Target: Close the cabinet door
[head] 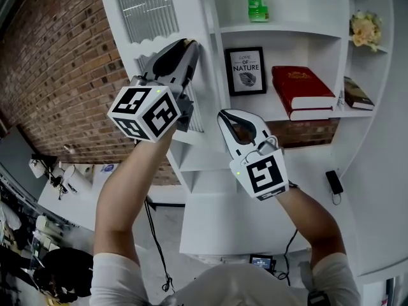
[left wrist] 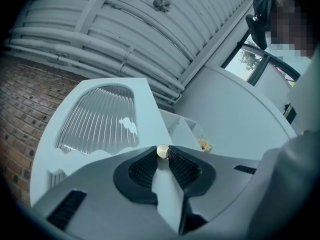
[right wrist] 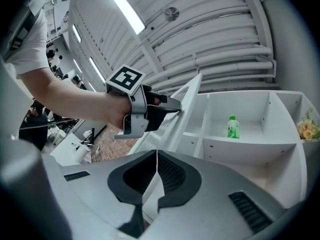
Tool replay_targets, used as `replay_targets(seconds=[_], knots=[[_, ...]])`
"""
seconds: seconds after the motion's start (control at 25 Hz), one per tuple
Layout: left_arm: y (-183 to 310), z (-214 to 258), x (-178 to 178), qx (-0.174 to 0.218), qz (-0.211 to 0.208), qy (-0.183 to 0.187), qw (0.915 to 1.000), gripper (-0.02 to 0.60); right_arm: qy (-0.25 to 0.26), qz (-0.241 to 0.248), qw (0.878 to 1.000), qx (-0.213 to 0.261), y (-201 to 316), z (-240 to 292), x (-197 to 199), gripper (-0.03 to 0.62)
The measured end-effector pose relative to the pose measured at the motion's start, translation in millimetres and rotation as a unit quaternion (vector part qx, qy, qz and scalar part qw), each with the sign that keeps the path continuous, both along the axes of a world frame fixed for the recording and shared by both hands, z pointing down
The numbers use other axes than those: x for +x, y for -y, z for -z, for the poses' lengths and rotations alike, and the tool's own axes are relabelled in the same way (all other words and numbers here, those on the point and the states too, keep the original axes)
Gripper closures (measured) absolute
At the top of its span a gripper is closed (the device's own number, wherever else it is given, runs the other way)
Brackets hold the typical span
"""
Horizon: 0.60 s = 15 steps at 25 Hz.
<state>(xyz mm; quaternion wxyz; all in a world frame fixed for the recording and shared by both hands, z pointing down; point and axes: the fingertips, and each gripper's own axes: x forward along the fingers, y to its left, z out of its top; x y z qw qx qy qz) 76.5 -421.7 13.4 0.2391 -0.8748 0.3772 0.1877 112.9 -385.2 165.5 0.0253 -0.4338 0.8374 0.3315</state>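
Observation:
The white cabinet door (head: 167,24) with a ribbed glass pane stands part open, hinged at the left of the shelf unit. My left gripper (head: 191,48) is shut on its small round knob (left wrist: 162,151), which sits pinched between the pad tips at the door's (left wrist: 100,119) free edge. In the right gripper view the left gripper (right wrist: 172,105) shows against the door's edge (right wrist: 189,100). My right gripper (head: 227,116) is held lower, in front of the shelves, shut (right wrist: 157,153) with nothing between its pads.
The open shelves hold a green bottle (head: 257,2), a framed print (head: 245,71), red books (head: 303,91), a dark book (head: 357,95) and flowers (head: 365,29). A brick wall (head: 57,75) lies left of the cabinet. A black device (head: 333,182) lies on the lower ledge.

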Motion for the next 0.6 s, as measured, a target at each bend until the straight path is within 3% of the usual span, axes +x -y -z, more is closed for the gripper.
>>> replay_targets(seconds=[0.6], knots=[[35, 0, 21, -0.025, 0.001, 0.021, 0.9995, 0.505, 0.003, -0.004, 1.000, -0.009, 17, -8, 15, 0.568]])
